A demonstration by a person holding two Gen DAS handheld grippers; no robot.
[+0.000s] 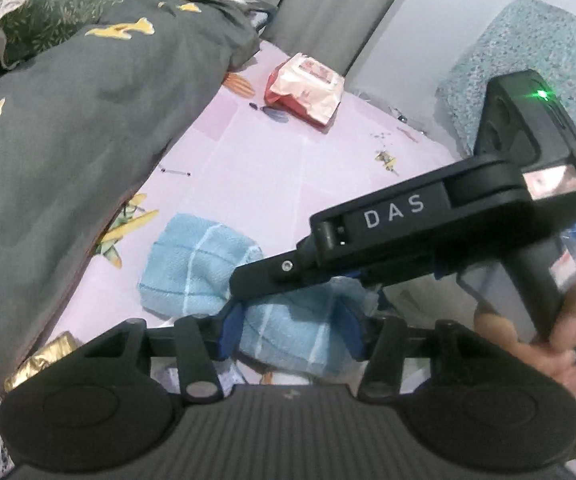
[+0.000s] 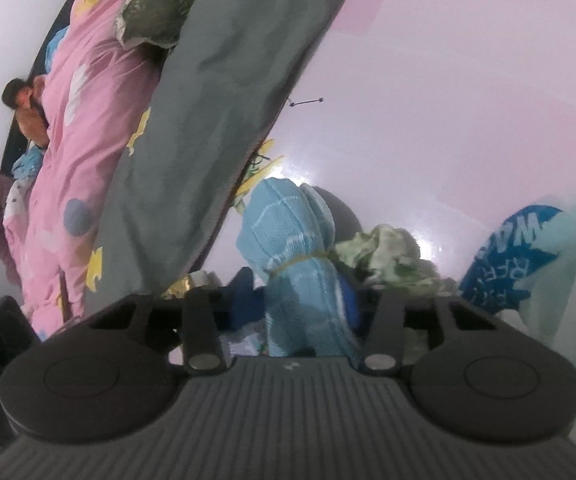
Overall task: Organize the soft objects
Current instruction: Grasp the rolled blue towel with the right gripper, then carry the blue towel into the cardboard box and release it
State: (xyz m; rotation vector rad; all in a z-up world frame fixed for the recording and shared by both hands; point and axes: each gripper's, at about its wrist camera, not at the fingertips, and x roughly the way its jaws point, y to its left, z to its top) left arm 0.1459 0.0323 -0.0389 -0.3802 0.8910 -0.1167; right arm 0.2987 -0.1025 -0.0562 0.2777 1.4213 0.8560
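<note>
A light blue towel [image 1: 192, 264] with pale check lines lies bunched on the pink sheet [image 1: 248, 160]. My left gripper [image 1: 291, 332] is low over its near end, and the cloth fills the gap between the blue pads. The right gripper's black finger [image 1: 264, 276] reaches in from the right onto the same towel, with a hand [image 1: 567, 336] on its handle. In the right wrist view the towel [image 2: 288, 232] is a bundle tied with a thin yellow band. It stands upright between the pads of my right gripper [image 2: 303, 300], which press on its lower part.
A grey quilt with yellow prints [image 1: 88, 120] is heaped along the left. A pink wipes pack [image 1: 303, 88] lies further back. A green-white cloth [image 2: 383, 252] and a blue-printed mint cloth [image 2: 527, 248] lie right of the towel. A person [image 2: 24, 104] lies under a pink blanket [image 2: 80, 140].
</note>
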